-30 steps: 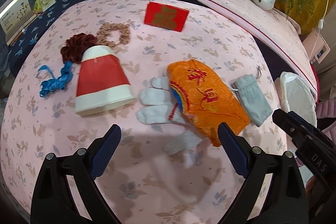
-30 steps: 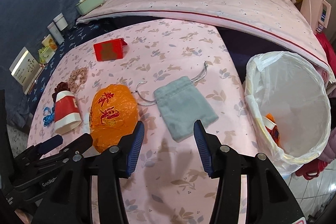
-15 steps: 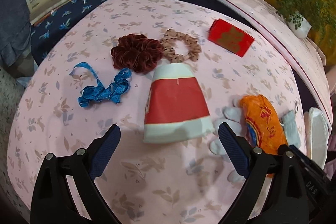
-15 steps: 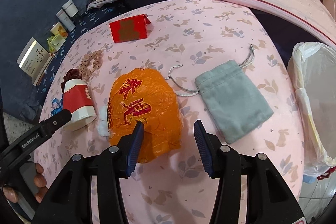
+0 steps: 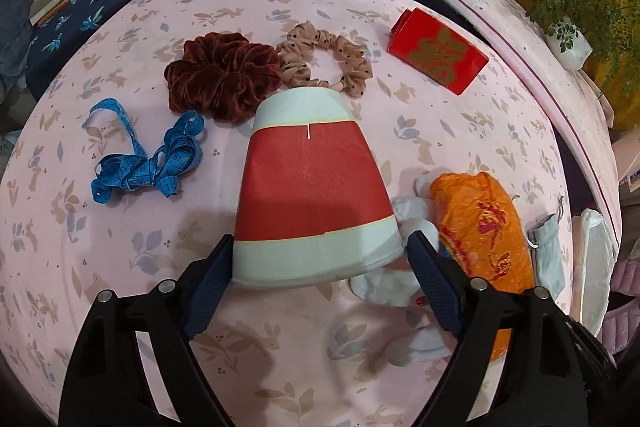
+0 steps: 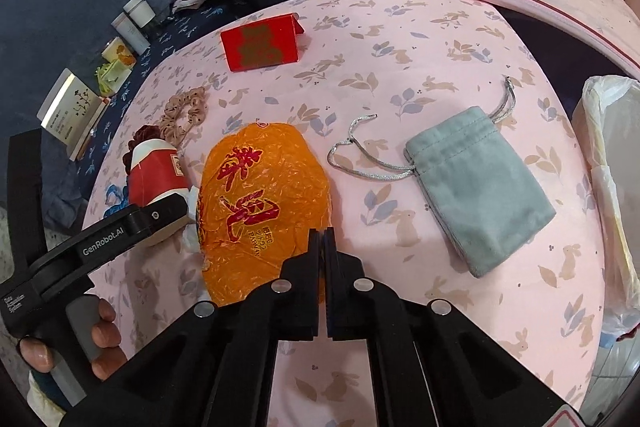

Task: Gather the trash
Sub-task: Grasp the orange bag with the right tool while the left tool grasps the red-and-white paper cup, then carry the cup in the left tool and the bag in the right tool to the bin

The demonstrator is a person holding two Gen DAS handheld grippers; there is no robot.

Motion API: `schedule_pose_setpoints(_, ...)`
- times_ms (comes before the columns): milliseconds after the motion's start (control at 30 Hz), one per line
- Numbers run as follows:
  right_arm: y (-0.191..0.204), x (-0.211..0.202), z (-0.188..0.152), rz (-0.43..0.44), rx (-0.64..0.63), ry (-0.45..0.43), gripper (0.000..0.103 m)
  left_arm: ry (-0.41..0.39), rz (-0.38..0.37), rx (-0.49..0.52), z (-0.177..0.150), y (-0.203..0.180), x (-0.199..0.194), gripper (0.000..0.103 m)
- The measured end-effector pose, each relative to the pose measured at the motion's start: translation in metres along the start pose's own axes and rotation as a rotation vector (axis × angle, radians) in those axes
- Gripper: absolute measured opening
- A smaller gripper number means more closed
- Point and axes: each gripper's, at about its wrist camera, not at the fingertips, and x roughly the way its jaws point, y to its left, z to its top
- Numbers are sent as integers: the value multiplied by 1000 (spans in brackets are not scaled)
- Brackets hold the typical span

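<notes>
A red-and-white paper cup [image 5: 312,187] lies on its side on the pink bedspread. My left gripper [image 5: 320,247] straddles its wide rim and its jaws are closing, with the pads right beside the rim and the cup undented. A crumpled orange plastic bag [image 6: 256,203] lies to the cup's right, partly over a white glove [image 5: 404,211]. My right gripper [image 6: 322,231] is shut, pinching the bag's near right edge. In the right wrist view the left gripper [image 6: 132,227] sits by the cup [image 6: 154,175], with a hand [image 6: 102,331] on its handle.
A bin with a white liner [image 6: 608,187] stands at the right edge of the bed. A grey drawstring pouch [image 6: 480,187], red box [image 6: 260,43], dark red scrunchie [image 5: 224,79], beige scrunchie [image 5: 328,59] and blue tape measure [image 5: 148,159] lie around.
The left gripper swung from over the orange bag to the cup, came closer, and its jaws narrowed around the rim. The right gripper moved over to the orange bag and shut on its edge.
</notes>
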Motion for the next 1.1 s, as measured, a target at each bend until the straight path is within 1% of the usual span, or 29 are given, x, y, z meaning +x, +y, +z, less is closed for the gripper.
schedule_pose_setpoints(233,3,-37,13,-3,-21,-97,2,-59,-3,31,0,-13,-28,81)
schedule_pose_setpoints(367,-1,-67,22,-13,-22,-166,2,-97,-24,70,1,-33,-49,81)
schedule_pose_setpoints(533,-19,-104,35,-41,-6,-248,2,-126,-60,131,1,-70,-68,80)
schedule_pose_setpoints(800,-68,-151,53,-119,35,-343,2,-154,-119,261,-11,-152,-82,81)
schedule_pose_setpoints(967,-113,-177,59,-180,79,-390,2,-159,-156,355,-23,-209,-83,81)
schedule_pose_setpoints(1100,-151,-189,59,-231,126,-403,2,-149,-192,422,-36,-256,-81,81)
